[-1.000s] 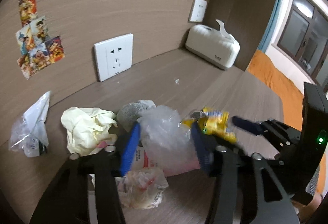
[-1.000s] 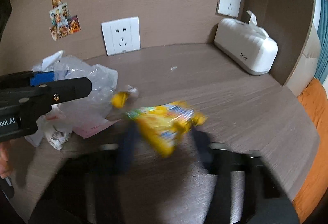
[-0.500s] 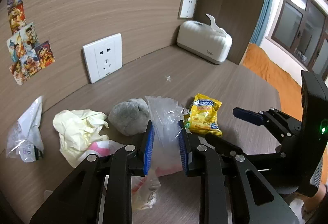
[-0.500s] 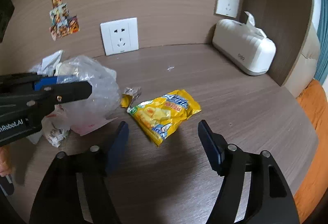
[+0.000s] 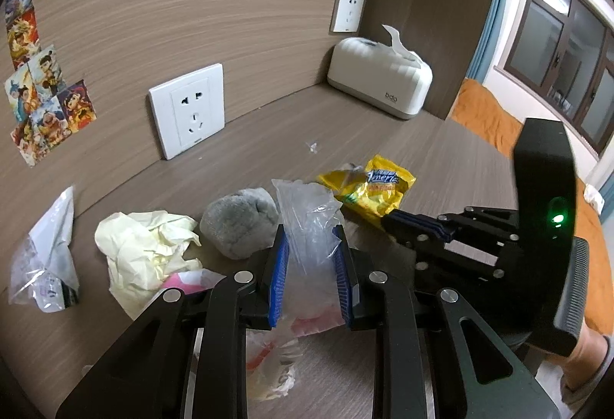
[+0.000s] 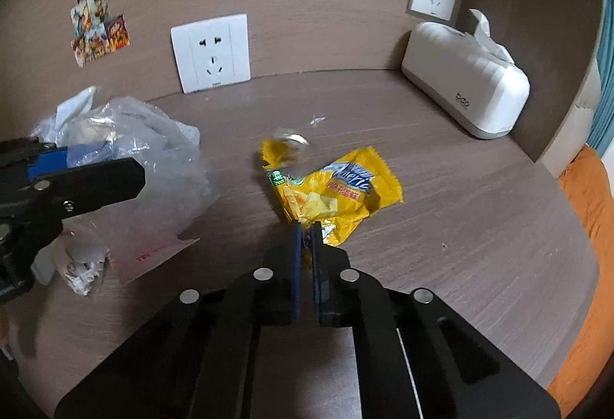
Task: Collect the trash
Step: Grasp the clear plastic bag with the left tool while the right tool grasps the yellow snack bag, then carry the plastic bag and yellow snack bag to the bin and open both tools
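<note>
My left gripper [image 5: 310, 246] is shut on a clear plastic bag [image 5: 309, 223] that holds some trash; the bag also shows in the right wrist view [image 6: 153, 165]. My right gripper [image 6: 305, 233] is shut on the near edge of a yellow snack wrapper [image 6: 337, 188], which lies on the wooden desk [image 6: 441, 227] and also shows in the left wrist view [image 5: 376, 188]. A crumpled pale yellow paper [image 5: 146, 246], a grey fuzzy ball [image 5: 240, 223] and a small clear bag [image 5: 46, 265] lie to the left.
A white tissue box [image 6: 464, 93] stands at the back right corner. Two wall sockets [image 6: 211, 52] and stickers [image 6: 96, 23] are on the wall. A tiny white scrap [image 6: 317, 119] lies mid-desk. Crumpled white paper [image 6: 84, 265] lies under the bag. An orange bed [image 5: 499, 127] lies beyond the desk edge.
My right gripper dropped the yellow wrapper on the desk, opened wide, and has now shut on its near edge. My left gripper closed on the clear bag and holds it.
</note>
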